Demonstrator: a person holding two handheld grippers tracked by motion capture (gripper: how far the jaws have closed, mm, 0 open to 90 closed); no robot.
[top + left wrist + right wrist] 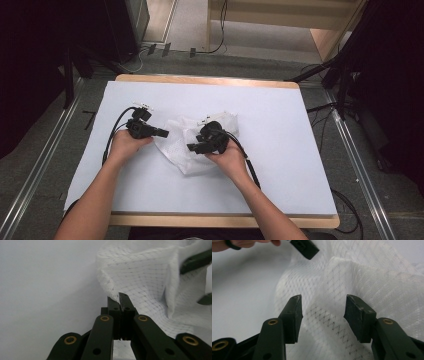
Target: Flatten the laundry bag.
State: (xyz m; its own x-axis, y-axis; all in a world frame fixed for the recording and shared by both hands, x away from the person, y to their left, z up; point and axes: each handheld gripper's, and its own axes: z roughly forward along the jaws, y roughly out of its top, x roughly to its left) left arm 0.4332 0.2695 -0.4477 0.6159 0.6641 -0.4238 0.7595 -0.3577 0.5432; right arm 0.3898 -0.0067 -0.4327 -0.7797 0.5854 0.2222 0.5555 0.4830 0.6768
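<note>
White mesh cloth [186, 145]: lying crumpled on the counter between the two grippers, its near edge reaching the left fingers.
Left gripper [120, 300]: fingers are pressing together on the cloth's frayed hem, probably pinning that edge so it can be pulled flat.
Right gripper [323, 312]: fingers are standing apart over a raised fold, cloth showing between them but not pinched; likely lining up for a second hold.
Counter [280, 165]: white sheet is covering it, wooden rim showing at the far and near edges.
Room: grey floor, cables and dark stands are surrounding the counter.
</note>
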